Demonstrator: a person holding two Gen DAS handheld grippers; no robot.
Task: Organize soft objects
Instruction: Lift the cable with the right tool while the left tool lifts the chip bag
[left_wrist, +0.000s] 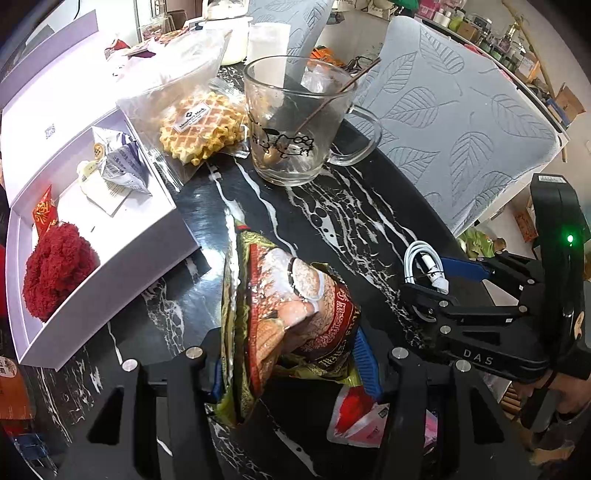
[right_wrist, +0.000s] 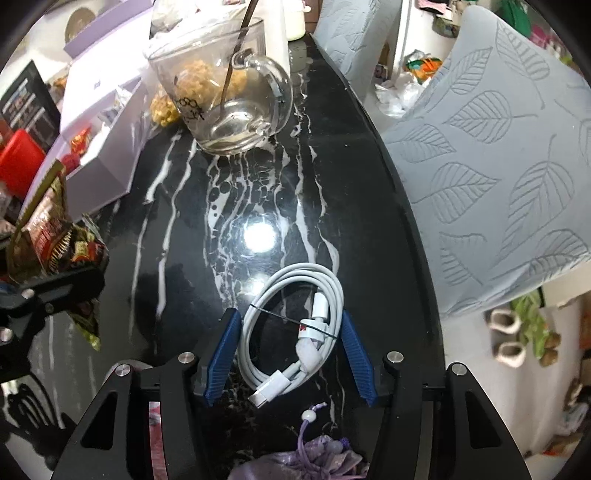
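Crinkly foil snack packet pinched by left jaws; right jaws gape around coiled white cable.

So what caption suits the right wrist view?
Open right gripper straddles a coiled white charging cable on the black marble table.

"DAS" on right gripper
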